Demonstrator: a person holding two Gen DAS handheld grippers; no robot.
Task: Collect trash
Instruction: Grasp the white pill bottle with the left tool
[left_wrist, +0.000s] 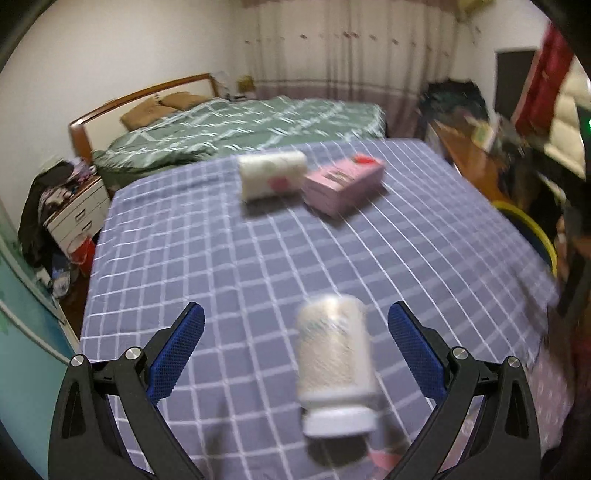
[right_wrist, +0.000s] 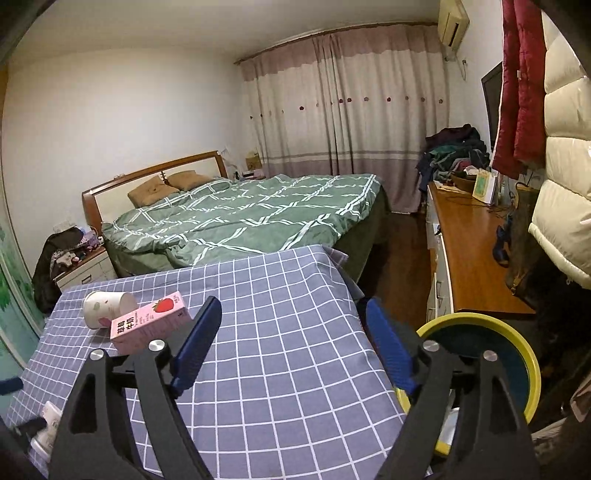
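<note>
A white plastic bottle (left_wrist: 336, 369) with a white cap lies on the blue checked tablecloth (left_wrist: 258, 258), between the blue fingers of my open left gripper (left_wrist: 295, 332), untouched. Farther back lie a white paper cup (left_wrist: 271, 175) on its side and a pink strawberry milk carton (left_wrist: 343, 182). In the right wrist view the cup (right_wrist: 107, 306) and carton (right_wrist: 147, 321) lie left of my open, empty right gripper (right_wrist: 291, 332). The bottle (right_wrist: 48, 428) shows at the lower left, partly hidden. A yellow-rimmed bin (right_wrist: 480, 354) stands right of the table.
A bed with a green checked quilt (right_wrist: 251, 214) stands behind the table. A wooden desk (right_wrist: 469, 251) with clutter runs along the right wall, with coats (right_wrist: 554, 147) hanging above. A white nightstand (right_wrist: 85, 269) stands at the left. The left wrist view is motion-blurred.
</note>
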